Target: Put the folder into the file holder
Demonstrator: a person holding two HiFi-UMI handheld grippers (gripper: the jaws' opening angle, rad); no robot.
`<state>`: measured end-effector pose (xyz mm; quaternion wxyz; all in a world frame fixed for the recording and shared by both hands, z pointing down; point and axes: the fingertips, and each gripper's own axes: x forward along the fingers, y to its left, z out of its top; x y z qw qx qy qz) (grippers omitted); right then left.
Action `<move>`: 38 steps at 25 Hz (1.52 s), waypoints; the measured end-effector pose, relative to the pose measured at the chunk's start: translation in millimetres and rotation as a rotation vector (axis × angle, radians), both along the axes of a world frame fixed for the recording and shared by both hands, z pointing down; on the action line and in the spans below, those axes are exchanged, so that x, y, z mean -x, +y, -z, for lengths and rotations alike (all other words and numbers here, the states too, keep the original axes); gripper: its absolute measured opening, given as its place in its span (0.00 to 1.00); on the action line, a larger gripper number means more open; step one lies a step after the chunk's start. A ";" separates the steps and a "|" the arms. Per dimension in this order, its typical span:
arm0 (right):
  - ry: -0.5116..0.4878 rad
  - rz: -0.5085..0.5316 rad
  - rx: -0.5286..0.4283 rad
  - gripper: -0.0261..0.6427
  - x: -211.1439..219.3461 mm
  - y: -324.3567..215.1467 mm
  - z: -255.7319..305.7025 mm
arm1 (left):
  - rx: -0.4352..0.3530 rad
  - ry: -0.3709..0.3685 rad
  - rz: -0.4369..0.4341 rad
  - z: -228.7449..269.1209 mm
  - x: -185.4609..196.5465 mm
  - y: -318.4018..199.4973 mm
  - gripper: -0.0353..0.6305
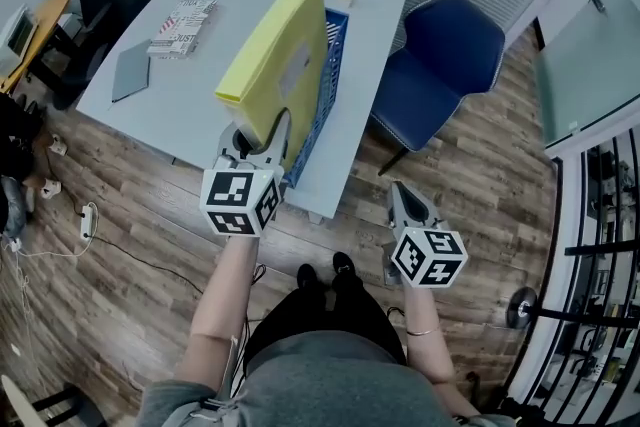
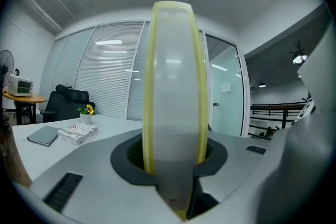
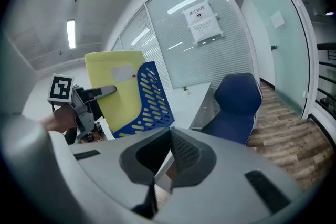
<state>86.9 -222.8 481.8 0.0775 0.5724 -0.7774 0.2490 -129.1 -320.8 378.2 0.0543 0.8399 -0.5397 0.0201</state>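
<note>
Above wood flooring (image 1: 120,245), a white table (image 1: 200,85), with a blue chair (image 1: 445,55) drawn up at its right side. On the table's near right corner, a blue slotted file holder (image 1: 328,80), long side running away from the person.

Towering over it, a thick yellow folder (image 1: 272,55), raised on edge, long axis likewise pointing away from the person, near end to far end, roughly in line with the holder. Sits close against the holder's left side. From the right gripper view, yellow showing through the blue slots, so lower edge probably inside already, though hard to confirm from these angles.

Gripped at its near bottom end by the left gripper (image 1: 258,139), jaws spread by the folder's thickness and pressing on both covers, spine filling the left gripper view. Directly ahead of that gripper, then, both folder and holder. Coming move judged a matter of keeping the folder along that shared line and lowering it straight down between the holder's walls.

Off to the right and low, beside the table edge and well apart from folder and holder, the right gripper (image 1: 408,203), with jaws together and nothing between them. Nearer hand by far: the left.
</note>
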 end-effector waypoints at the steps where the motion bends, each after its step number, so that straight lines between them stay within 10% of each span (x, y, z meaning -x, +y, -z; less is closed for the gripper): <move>1: 0.000 -0.003 0.000 0.05 -1.2 -0.1 -0.2 | 0.002 -0.005 -0.001 -1.3 -0.8 -1.0 0.27; 38: 0.001 0.043 -0.003 0.05 13.8 -5.4 1.1 | 0.106 -0.064 -0.009 -58.4 -11.6 4.9 0.37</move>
